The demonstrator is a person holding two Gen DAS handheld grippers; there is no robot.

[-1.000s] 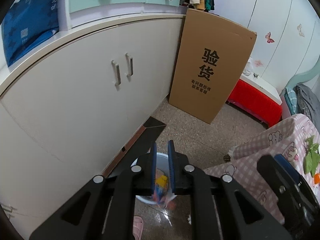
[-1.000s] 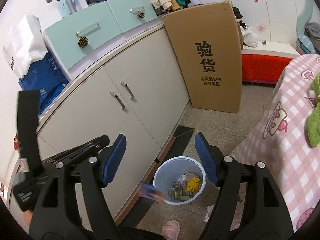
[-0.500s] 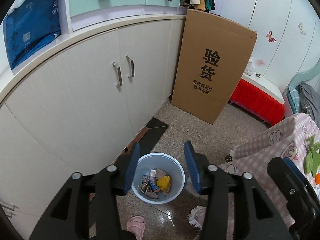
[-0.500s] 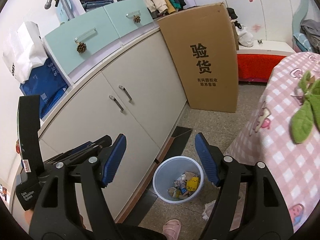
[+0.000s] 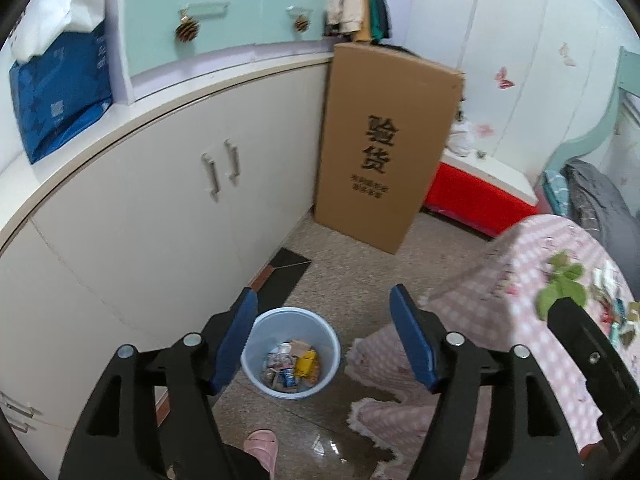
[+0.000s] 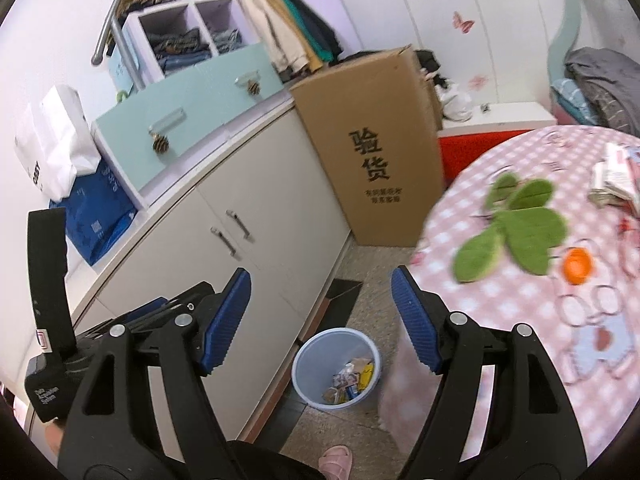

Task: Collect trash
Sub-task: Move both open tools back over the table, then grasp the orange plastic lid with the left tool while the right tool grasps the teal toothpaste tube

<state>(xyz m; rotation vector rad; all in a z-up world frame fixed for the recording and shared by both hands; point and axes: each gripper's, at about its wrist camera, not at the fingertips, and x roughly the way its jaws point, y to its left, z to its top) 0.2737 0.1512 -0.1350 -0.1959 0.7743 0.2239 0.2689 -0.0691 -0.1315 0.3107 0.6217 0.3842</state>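
Fetching next: swing both tools from above the bin to the scraps at the far edge of the pink checked worktop (image 6: 532,312), and keep them spread for the approach.
Left gripper (image 5: 323,343): blue fingers (image 5: 412,346) opening wide, nothing between them.
Right gripper (image 6: 321,318): blue fingers (image 6: 416,322) well apart, holding nothing.
Pale blue round plastic bin (image 5: 256,332): on the floor beside the white cupboard (image 5: 160,216), wrappers inside.
Paper scraps (image 6: 614,184): lying at the worktop's far edge.

Below the left claw (image 5: 324,312) the bin (image 5: 291,352) stands with open air above its mouth. The cabinet (image 5: 168,208) hems it on the left, the tablecloth (image 5: 520,280) on the right. Ahead, bare floor (image 5: 360,264) runs to the box (image 5: 384,144).
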